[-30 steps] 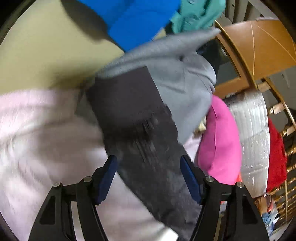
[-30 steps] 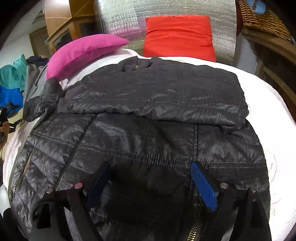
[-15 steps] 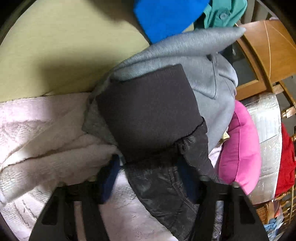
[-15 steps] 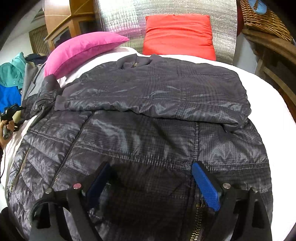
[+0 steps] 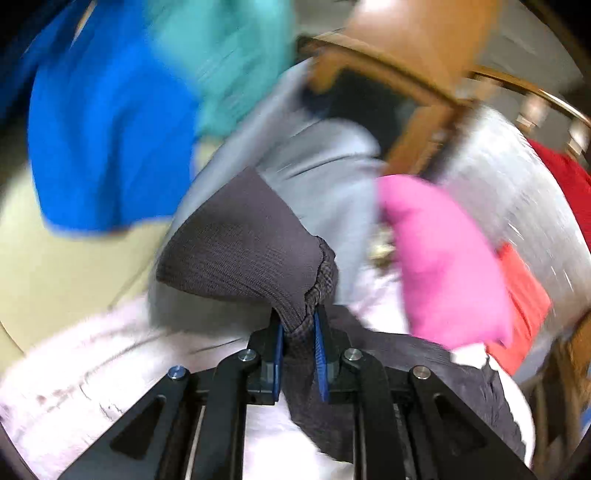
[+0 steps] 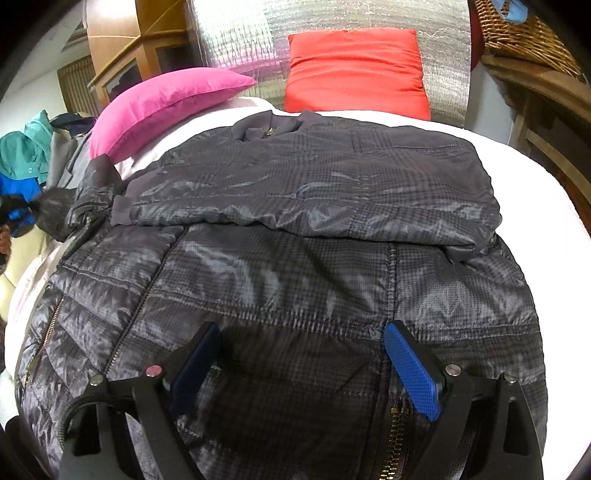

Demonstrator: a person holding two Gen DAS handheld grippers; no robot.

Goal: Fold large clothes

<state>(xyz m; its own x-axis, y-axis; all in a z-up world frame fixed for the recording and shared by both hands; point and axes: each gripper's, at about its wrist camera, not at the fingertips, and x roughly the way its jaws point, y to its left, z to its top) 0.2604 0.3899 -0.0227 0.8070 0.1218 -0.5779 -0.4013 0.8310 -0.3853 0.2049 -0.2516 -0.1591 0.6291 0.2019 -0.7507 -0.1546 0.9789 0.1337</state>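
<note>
A dark quilted jacket [image 6: 295, 229] lies spread on the white bed, one sleeve folded across its chest. My right gripper [image 6: 299, 350] hovers open over the jacket's lower front, with only flat fabric between its blue pads. In the left wrist view my left gripper [image 5: 298, 332] is shut on the jacket's other sleeve [image 5: 306, 373] just behind its ribbed knit cuff [image 5: 240, 243], which sticks up and forward beyond the fingertips. The same sleeve [image 6: 85, 206] shows lifted at the jacket's left side in the right wrist view.
A pink pillow [image 6: 162, 103] and a red pillow [image 6: 354, 74] lean at the head of the bed against silver foil. Grey [image 5: 314, 173], teal [image 5: 229, 55] and blue [image 5: 107, 136] clothes are piled by a wooden cabinet [image 5: 406, 66]. A wicker basket [image 6: 517, 33] stands at the right.
My left gripper has shut on the sleeve behind the cuff and lifted it, rolling as it rose. The right gripper has stayed still and open over the jacket.
</note>
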